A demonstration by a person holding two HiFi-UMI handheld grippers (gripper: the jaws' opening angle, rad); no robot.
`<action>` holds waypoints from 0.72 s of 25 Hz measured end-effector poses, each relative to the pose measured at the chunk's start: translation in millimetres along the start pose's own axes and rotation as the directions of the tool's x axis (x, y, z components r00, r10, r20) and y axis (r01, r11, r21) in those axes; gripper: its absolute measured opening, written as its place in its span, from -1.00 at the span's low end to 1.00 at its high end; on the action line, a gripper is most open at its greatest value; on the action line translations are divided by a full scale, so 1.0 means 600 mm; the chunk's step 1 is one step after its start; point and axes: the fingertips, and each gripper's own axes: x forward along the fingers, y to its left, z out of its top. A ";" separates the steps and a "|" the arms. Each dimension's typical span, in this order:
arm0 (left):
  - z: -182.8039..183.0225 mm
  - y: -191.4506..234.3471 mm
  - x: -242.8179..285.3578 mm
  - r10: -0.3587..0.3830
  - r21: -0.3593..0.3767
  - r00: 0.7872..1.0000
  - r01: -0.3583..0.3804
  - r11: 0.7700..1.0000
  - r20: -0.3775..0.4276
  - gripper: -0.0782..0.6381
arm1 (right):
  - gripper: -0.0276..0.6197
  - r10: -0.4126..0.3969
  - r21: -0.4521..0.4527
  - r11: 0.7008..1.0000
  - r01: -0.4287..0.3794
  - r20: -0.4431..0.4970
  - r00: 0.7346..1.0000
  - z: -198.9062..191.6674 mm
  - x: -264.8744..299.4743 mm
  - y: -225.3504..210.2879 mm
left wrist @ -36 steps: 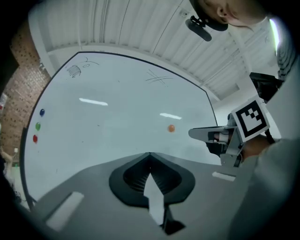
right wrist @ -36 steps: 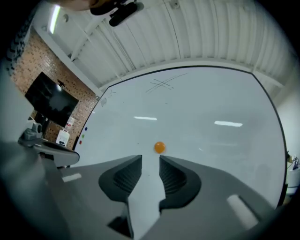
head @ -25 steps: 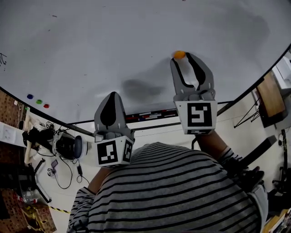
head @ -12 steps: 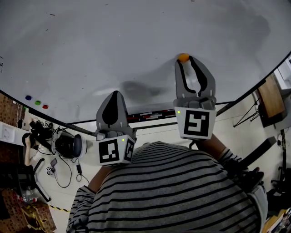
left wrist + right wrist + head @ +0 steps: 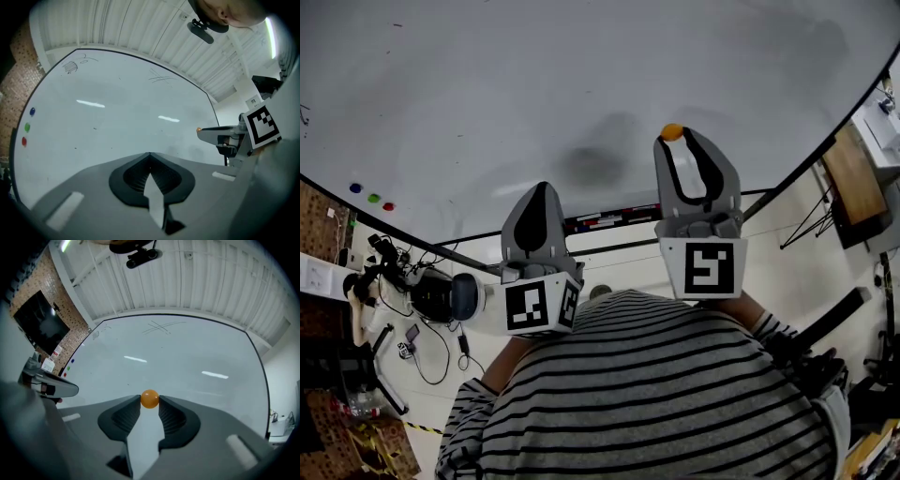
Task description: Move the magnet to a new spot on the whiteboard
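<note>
1. The left gripper is hovering before the whiteboard, fingers closed together on nothing.
2. The right gripper is pinching the orange magnet at its fingertips, right of the board's centre; round, the magnet is showing no long axis.

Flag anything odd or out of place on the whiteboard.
Nothing stands out. The whiteboard looks intact, with only faint scribbles near its top edge; the orange magnet sits pinched in the right gripper.
</note>
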 end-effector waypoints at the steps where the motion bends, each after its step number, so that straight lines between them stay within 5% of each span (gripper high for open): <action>1: -0.004 -0.011 -0.006 -0.003 0.000 1.000 0.003 1.000 -0.004 -0.73 | -0.54 0.010 0.010 1.000 -0.009 -0.010 1.000 -0.007 -0.014 0.002; 18: -0.016 -0.207 -0.202 -0.002 0.002 0.997 0.002 1.000 -0.074 -0.73 | -0.54 0.156 0.163 0.978 -0.133 -0.140 0.978 -0.032 -0.286 -0.017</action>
